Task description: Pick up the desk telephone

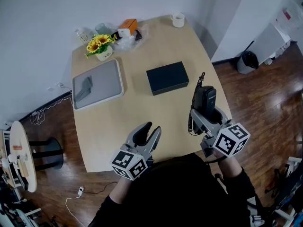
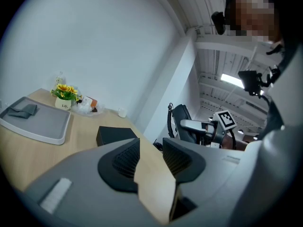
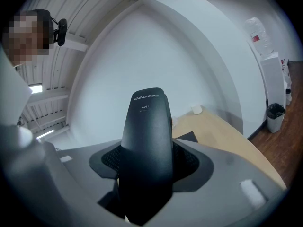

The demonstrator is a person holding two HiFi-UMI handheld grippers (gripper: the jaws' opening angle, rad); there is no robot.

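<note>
The right tool [image 1: 207, 113] is clamped on the desk telephone [image 1: 204, 98], its pads pressed against both sides of the black body. The telephone stands upright between them over the near right edge of the tabletop [image 1: 132, 110], and its coiled cord [image 1: 191, 122] hangs beside that edge. In the right gripper view the telephone fills the gap and hides most of what lies beyond, and whether its lower end clears the wood cannot be told. The left tool [image 1: 152, 128] hovers at the near edge with its jaws apart, and only bare wood shows between them. Between the two tools and on toward the middle of the tabletop runs a wide open stretch. One black box [image 1: 167, 77] lies at mid-tabletop, and to its left is one grey tray [image 1: 109, 91] carrying one folded grey cloth [image 1: 84, 87]. The far left corner is crowded with one pot of yellow flowers [image 1: 101, 46], one orange-and-white carton [image 1: 127, 27], a crumpled clear bag [image 1: 128, 41] and two glass vessels [image 1: 83, 33] that are hard to make out. One white cup [image 1: 178, 20] sits at the far right corner. One waste bin [image 1: 247, 62] stands on the floor to the right. The person's dark torso [image 1: 180, 193] cuts off the near edge.
</note>
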